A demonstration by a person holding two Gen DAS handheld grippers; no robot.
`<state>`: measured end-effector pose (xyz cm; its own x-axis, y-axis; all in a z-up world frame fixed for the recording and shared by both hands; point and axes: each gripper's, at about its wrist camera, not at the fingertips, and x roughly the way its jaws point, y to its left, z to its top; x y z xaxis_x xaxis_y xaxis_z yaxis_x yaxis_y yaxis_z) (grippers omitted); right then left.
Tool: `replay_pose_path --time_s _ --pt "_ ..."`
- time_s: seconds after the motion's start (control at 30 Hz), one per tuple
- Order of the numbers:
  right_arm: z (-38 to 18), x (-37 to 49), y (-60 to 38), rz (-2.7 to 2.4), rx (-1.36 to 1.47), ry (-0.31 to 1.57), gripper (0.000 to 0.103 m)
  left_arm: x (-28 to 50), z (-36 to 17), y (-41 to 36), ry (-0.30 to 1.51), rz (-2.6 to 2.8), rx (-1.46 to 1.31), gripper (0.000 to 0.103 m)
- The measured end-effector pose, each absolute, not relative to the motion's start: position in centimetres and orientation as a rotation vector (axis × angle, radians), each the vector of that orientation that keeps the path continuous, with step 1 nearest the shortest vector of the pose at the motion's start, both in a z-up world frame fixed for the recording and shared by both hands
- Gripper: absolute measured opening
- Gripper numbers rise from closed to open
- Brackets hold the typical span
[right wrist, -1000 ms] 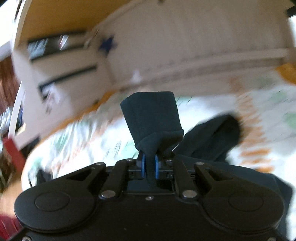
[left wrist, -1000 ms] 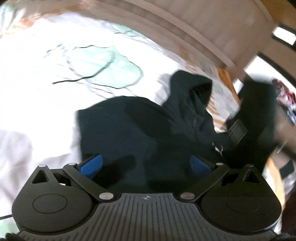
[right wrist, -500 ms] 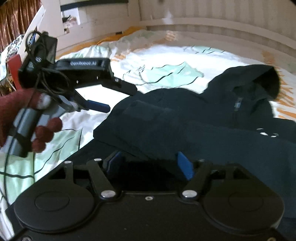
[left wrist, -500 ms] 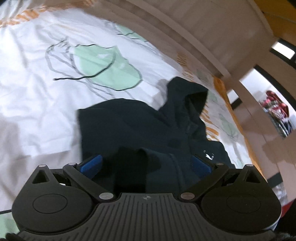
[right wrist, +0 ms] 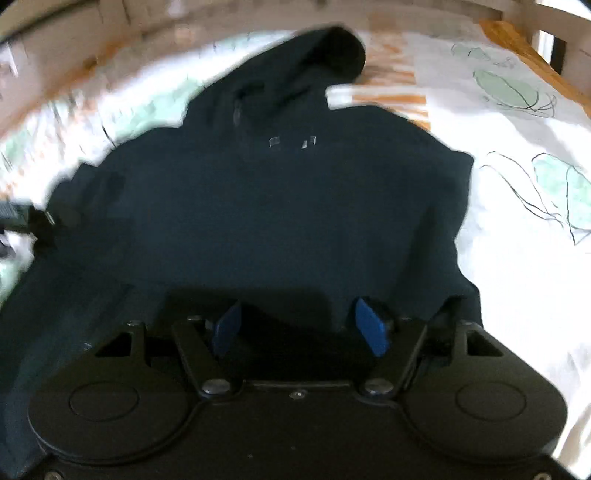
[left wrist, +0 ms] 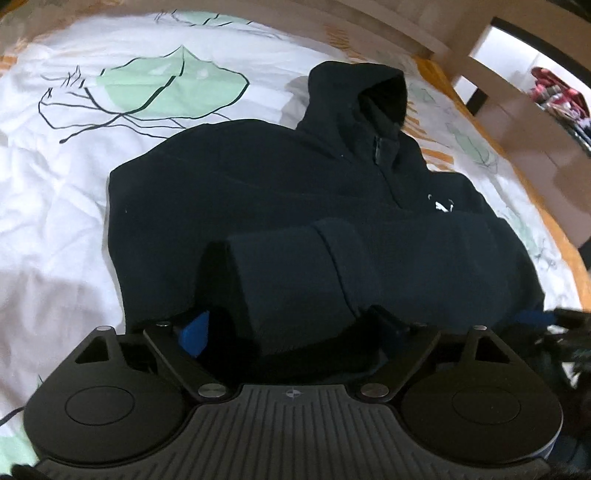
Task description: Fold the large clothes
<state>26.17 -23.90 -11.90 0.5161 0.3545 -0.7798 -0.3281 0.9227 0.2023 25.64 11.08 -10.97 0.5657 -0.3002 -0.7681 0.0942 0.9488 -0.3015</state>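
Left gripper (left wrist: pixel 295 328) nearest in the left wrist view, jaws wide but closing, blue pad (left wrist: pixel 194 330) visible on the left side, right pad hidden behind cloth. Folded sleeve (left wrist: pixel 314 273) of the dark hoodie (left wrist: pixel 240 192) lying between the jaws, cuff end reaching toward the camera; pads not seen pressing on it. Right gripper (right wrist: pixel 301 326) nearest in the right wrist view, jaws standing well apart, both blue pads (right wrist: pixel 371 326) clear, only dark fabric of the hoodie's lower part below and between them, nothing gripped. Beyond the jaws, hoodie spread flat, front up, on the bed (left wrist: pixel 55 192), sleeve laid across the chest from the right side. Small white logo (left wrist: pixel 441 205) on the chest, to the right of the zip (left wrist: pixel 378 151) in the left wrist view. Hood (left wrist: pixel 362 96) at the far end, opening facing right. Bed cover white with green leaf print (left wrist: pixel 170 88) and orange stripes (right wrist: pixel 391 99) near the far edge. Wooden bed frame (left wrist: pixel 388 33) curving along the far side. Right wrist view blurred at its left margin; dark object there, identity cannot be told.
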Motion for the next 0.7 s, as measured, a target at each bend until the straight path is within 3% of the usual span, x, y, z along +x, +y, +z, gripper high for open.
replay_pose_path --time_s 0.27,0.33,0.43,0.6,0.63,0.67,0.7 --pt "-7.0 28.3 -30.2 0.338 0.216 0.767 0.071 23.8 -11.8 10.7 0.857 -0.212 -0.214 0.088" --pt "-7.3 30.2 -32.2 0.269 0.275 0.760 0.069 23.7 -11.6 10.2 0.848 -0.204 -0.192 0.089" --pt "-9.1 33.6 -34.2 0.213 0.373 0.807 0.056 23.5 -11.6 9.9 0.835 -0.195 -0.177 0.090" --pt "-11.9 36.3 -34.9 0.201 0.466 0.868 0.051 23.3 -11.7 9.7 0.819 -0.190 -0.164 0.090" --pt "-12.3 36.5 -34.6 0.199 0.467 0.882 0.045 23.4 -11.7 9.7 0.819 -0.189 -0.161 0.091" --pt "-12.4 36.2 -34.5 0.206 0.467 0.889 0.023 23.4 -11.7 9.6 0.820 -0.188 -0.159 0.091" --pt "-12.4 36.5 -34.1 0.237 0.470 0.888 0.013 23.4 -11.7 9.6 0.820 -0.187 -0.157 0.091"
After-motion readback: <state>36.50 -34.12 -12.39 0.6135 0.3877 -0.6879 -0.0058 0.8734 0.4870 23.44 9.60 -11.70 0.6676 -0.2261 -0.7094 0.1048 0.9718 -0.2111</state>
